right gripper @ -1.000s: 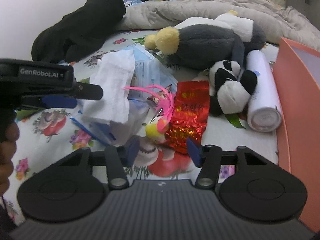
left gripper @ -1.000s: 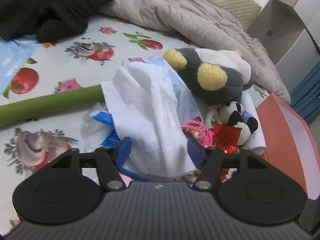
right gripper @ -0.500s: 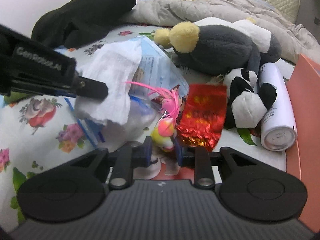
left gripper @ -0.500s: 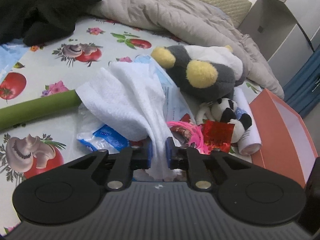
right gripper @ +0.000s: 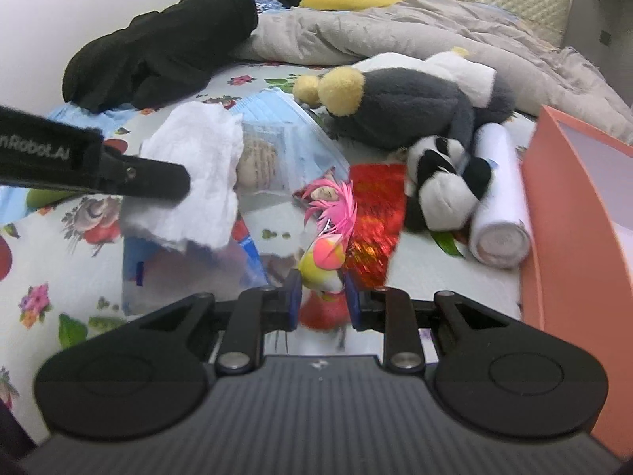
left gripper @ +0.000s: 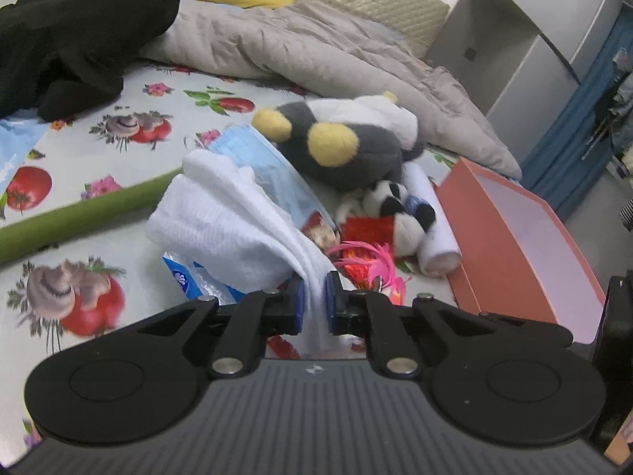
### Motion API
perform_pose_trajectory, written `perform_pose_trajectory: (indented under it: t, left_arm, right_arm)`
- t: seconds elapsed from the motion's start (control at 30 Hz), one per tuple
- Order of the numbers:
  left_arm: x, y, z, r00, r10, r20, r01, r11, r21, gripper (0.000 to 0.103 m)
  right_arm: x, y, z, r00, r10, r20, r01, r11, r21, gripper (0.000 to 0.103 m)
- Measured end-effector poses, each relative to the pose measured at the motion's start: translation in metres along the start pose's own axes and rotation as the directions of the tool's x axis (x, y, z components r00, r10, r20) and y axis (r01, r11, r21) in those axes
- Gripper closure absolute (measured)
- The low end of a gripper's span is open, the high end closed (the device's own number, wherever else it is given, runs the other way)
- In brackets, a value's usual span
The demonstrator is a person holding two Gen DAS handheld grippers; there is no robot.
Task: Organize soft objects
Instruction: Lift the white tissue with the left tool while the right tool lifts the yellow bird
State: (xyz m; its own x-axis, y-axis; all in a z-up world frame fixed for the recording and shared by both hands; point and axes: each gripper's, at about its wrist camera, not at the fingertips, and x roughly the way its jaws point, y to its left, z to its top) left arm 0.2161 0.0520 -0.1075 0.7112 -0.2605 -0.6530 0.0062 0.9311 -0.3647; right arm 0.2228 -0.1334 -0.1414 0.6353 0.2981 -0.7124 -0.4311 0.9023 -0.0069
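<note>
left gripper (left gripper: 314,304): fingers pressed onto a fold of the white towel (left gripper: 237,221), pinching it; a second ago they stood spread around the cloth. the towel now hangs bunched from the grip, raised off the clear plastic packets (left gripper: 198,281) under it. judgement: the grasp is made and the towel is ready to carry.

right gripper (right gripper: 321,297): fingers closed in on the small yellow-and-pink feather toy (right gripper: 322,261), touching or nearly touching it on both sides; a second ago they were wide apart with the toy ahead of them. pink feathers (right gripper: 336,209) stand up above the grip. judgement: second pick secured or close to it; motion blur makes firm contact hard to confirm.

just beyond: red foil packet (right gripper: 376,206) beside the toy; blue face mask (right gripper: 277,118) and a clear bag behind the towel.

further out: small panda plush (right gripper: 443,178) leaning against a white cylinder (right gripper: 498,198); large grey plush with yellow feet (right gripper: 415,99) behind them. these lie as they did earlier.

right edge: orange box (left gripper: 506,237), open, inside bare as far as seen. judgement: likely destination for the soft items; none placed yet.

surroundings: bed sheet with fruit print (left gripper: 118,130), green roll (left gripper: 79,213), black garment (left gripper: 71,39), grey quilt (left gripper: 296,47).

change in view: both cameras sit closer to the pile than before.
</note>
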Motion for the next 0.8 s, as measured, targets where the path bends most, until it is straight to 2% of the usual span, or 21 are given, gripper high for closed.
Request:
perform_pose_trajectory:
  t: [0.3, 0.5, 0.57, 0.6, 0.63, 0.67, 0.8]
  left_arm:
    - [-0.031, 0.012, -0.051, 0.997, -0.027, -0.074, 0.021, 0.997, -0.073, 0.09]
    - [-0.05, 0.029, -0.078, 0.994, 0.007, -0.109, -0.023, 0.989, -0.147, 0.087]
    - [-0.057, 0.03, -0.082, 0.995, 0.021, -0.099, -0.036, 0.988, -0.151, 0.077]
    - [-0.06, 0.03, -0.083, 0.995, 0.037, -0.094, -0.052, 0.986, -0.156, 0.062]
    - [-0.063, 0.031, -0.084, 0.995, 0.053, -0.085, -0.066, 0.985, -0.162, 0.054]
    - [-0.066, 0.031, -0.084, 0.996, 0.06, -0.072, -0.071, 0.984, -0.164, 0.053]
    - [-0.069, 0.029, -0.081, 0.994, 0.098, -0.042, -0.103, 0.982, -0.16, 0.047]
  right_arm:
    - [-0.041, -0.005, -0.034, 0.998, -0.041, -0.044, 0.042, 0.998, 0.04, 0.076]
    - [-0.053, -0.009, -0.06, 0.993, -0.032, -0.111, 0.043, 0.993, 0.106, 0.075]
    - [-0.055, -0.011, -0.068, 0.992, -0.019, -0.125, 0.036, 0.991, 0.127, 0.075]
    - [-0.055, -0.012, -0.072, 0.992, -0.015, -0.127, 0.033, 0.989, 0.143, 0.075]
    - [-0.056, -0.014, -0.075, 0.992, -0.013, -0.127, 0.033, 0.987, 0.157, 0.074]
    - [-0.056, -0.015, -0.078, 0.992, -0.011, -0.125, 0.033, 0.985, 0.168, 0.071]
    - [-0.058, -0.019, -0.087, 0.993, -0.026, -0.119, 0.049, 0.979, 0.199, 0.048]
